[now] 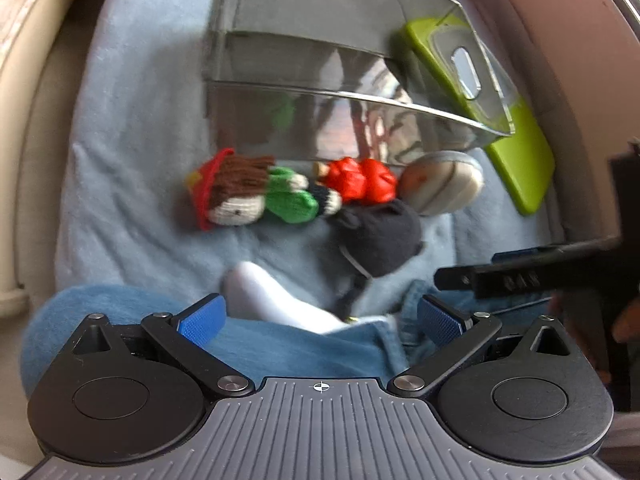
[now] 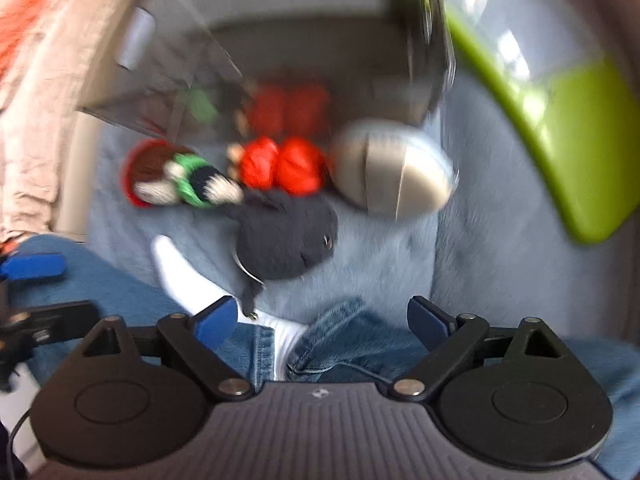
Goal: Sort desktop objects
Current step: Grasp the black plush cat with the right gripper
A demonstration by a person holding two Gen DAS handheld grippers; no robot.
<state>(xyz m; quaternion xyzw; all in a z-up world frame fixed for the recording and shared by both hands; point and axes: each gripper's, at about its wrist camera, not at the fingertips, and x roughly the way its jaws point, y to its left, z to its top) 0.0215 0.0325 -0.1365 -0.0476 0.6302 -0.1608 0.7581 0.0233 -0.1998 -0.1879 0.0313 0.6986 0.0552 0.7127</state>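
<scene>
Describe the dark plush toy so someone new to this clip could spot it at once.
Find the clear plastic bin on the pale blue blanket; a row of small toys lies along its near wall. The dark grey plush toy sits just nearer the camera than the red knotted toy. It is the only dark, unpatterned one, with a thin cord trailing off it.

soft daylight, fairly bright, no hard shadows on the blue blanket (image 1: 132, 152). left wrist view mostly sharp near the middle; clear plastic box (image 1: 340, 80) shows pale glare and reflections on its near wall. heavy fisheye bend at the edges, corners dark. right wrist view smeared by motion blur throughout: knitted doll (image 2: 176, 180), red toy (image 2: 280, 166) and green lid (image 2: 560, 120) all soft, white glare streaks on the lid. dark plush (image 2: 286, 240) holds little detail.
</scene>
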